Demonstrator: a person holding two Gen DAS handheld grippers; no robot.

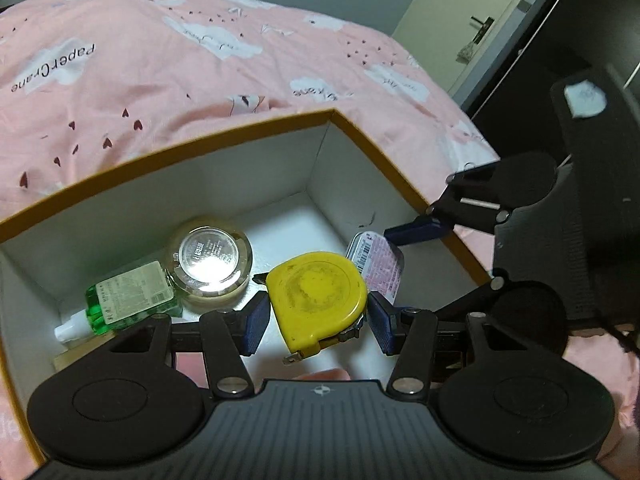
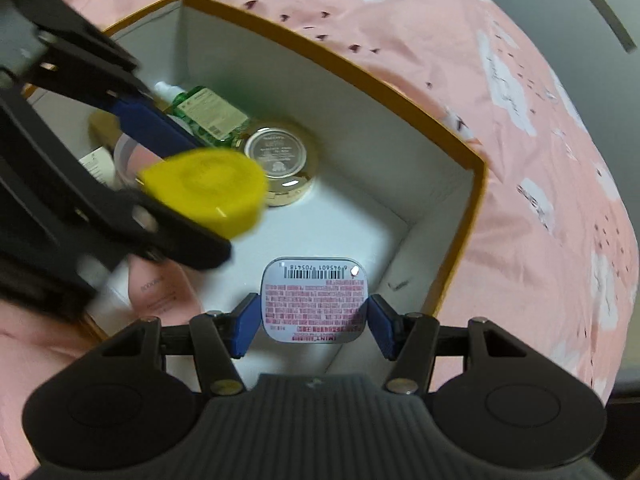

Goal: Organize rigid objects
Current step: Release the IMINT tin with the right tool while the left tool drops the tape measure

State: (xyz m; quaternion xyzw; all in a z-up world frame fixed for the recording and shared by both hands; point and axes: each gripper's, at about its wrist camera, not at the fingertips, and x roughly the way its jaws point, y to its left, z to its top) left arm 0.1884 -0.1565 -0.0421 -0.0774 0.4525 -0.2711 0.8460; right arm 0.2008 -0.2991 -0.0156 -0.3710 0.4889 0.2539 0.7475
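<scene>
My left gripper [image 1: 318, 320] is shut on a yellow tape measure [image 1: 316, 298], its blue pads pressing both sides, held over the open box [image 1: 240, 124]. The same tape measure [image 2: 208, 188] appears blurred at the left of the right wrist view. My right gripper [image 2: 314, 322] is shut on a small mint tin [image 2: 314, 300] with a barcode label, also held above the box's white floor. The tin [image 1: 378, 262] shows just behind the tape measure in the left wrist view, with the right gripper's blue fingers [image 1: 420, 230] beside it.
The box has orange rims [image 2: 478, 208] and white walls, and sits on a pink printed bedspread [image 1: 160, 60]. Inside lie a green bottle [image 1: 128, 300], a round gold jar [image 1: 210, 264] and a pink packet [image 2: 160, 288]. A door [image 1: 476, 28] stands beyond the bed.
</scene>
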